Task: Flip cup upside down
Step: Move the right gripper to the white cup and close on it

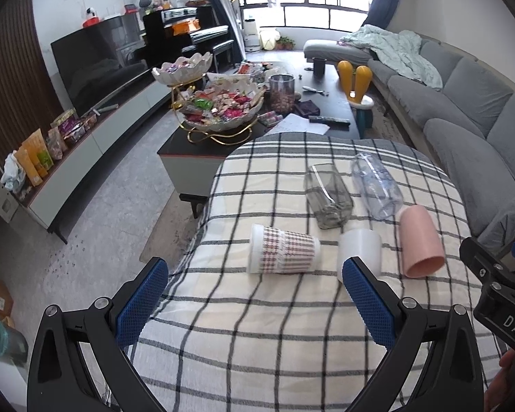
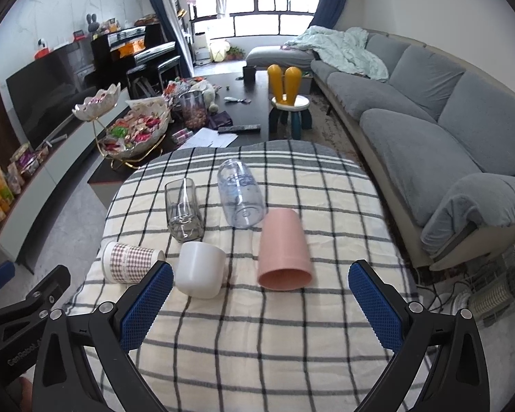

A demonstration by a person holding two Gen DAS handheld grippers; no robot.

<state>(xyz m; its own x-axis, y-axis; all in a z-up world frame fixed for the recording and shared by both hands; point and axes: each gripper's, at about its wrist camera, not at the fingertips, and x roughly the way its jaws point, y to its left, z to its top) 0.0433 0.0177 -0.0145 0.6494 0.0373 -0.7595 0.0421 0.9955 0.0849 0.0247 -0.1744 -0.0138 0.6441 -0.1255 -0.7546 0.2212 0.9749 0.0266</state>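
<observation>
Several cups lie on their sides on a checked tablecloth (image 1: 257, 326) (image 2: 257, 343). A pink cup (image 1: 420, 243) (image 2: 284, 250) points its mouth toward me. A white cup (image 1: 360, 245) (image 2: 199, 269), a plaid paper cup (image 1: 283, 254) (image 2: 127, 262), a square glass (image 1: 328, 195) (image 2: 183, 209) and a clear plastic tumbler (image 1: 377, 185) (image 2: 241, 199) lie around it. My left gripper (image 1: 255, 300) is open and empty, near the plaid and white cups. My right gripper (image 2: 261, 304) is open and empty, just short of the pink cup's mouth.
A dark coffee table (image 1: 326, 103) (image 2: 247, 103) with a snack stand (image 1: 219, 106) (image 2: 130, 130) and a jar stands beyond the cloth. A grey sofa (image 1: 463, 103) (image 2: 429, 120) runs along the right. A TV cabinet (image 1: 96, 137) is at left. A small stool (image 2: 290, 110) stands by the coffee table.
</observation>
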